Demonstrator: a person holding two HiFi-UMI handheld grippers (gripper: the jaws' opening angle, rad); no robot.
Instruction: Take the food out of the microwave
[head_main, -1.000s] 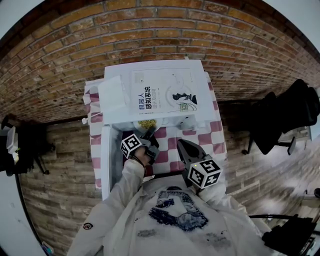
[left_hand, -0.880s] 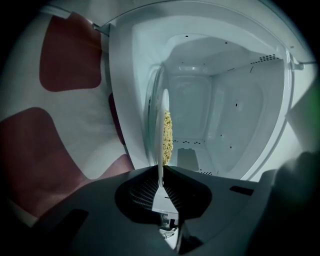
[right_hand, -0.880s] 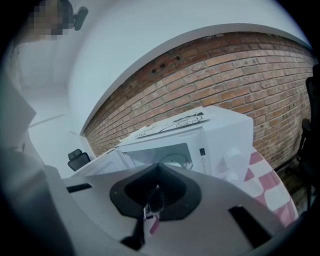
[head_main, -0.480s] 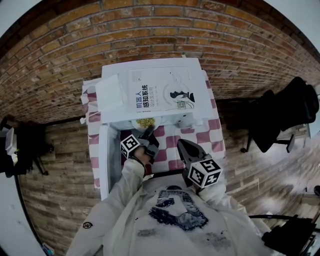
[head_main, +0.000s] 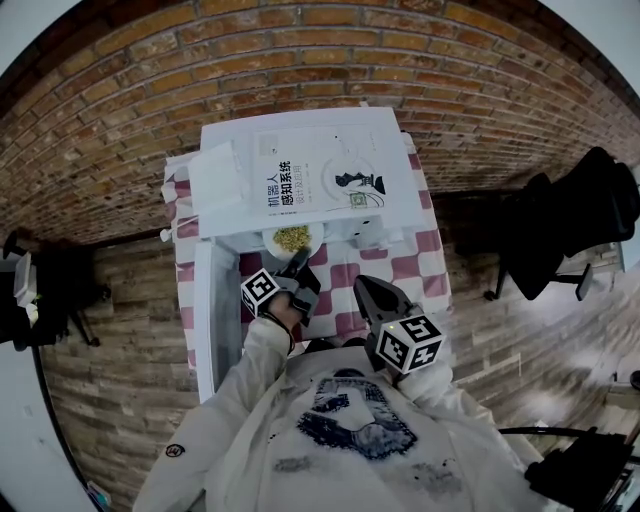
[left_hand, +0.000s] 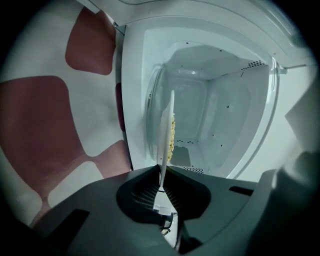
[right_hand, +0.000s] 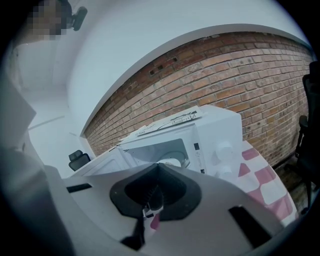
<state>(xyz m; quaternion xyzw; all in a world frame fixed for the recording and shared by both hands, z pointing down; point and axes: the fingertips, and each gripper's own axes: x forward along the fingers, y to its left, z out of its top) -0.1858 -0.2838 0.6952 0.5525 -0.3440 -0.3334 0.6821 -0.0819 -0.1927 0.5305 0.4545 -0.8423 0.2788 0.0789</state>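
Note:
The white microwave (head_main: 230, 205) stands on a checked table with its door (head_main: 206, 315) swung open to the left. A white plate (head_main: 293, 238) of yellow food sits just outside the cavity mouth. My left gripper (head_main: 299, 266) is shut on the plate's near rim. In the left gripper view the plate (left_hand: 165, 131) shows edge-on between the pads of the left gripper (left_hand: 161, 187), with the food (left_hand: 173, 134) and the bare cavity (left_hand: 210, 115) behind. My right gripper (head_main: 366, 291) hangs back over the table, shut on nothing; the right gripper (right_hand: 152, 197) faces the microwave (right_hand: 215, 132).
A book (head_main: 325, 180) and a white sheet (head_main: 218, 175) lie on top of the microwave. The red-and-white tablecloth (head_main: 405, 265) covers the table. A brick wall (head_main: 300, 70) is behind, and black chairs stand at the right (head_main: 575, 230) and left (head_main: 40, 285).
The plate has come further out of the microwave; more of it and its food now shows in front of the cavity. The right gripper has kept still.

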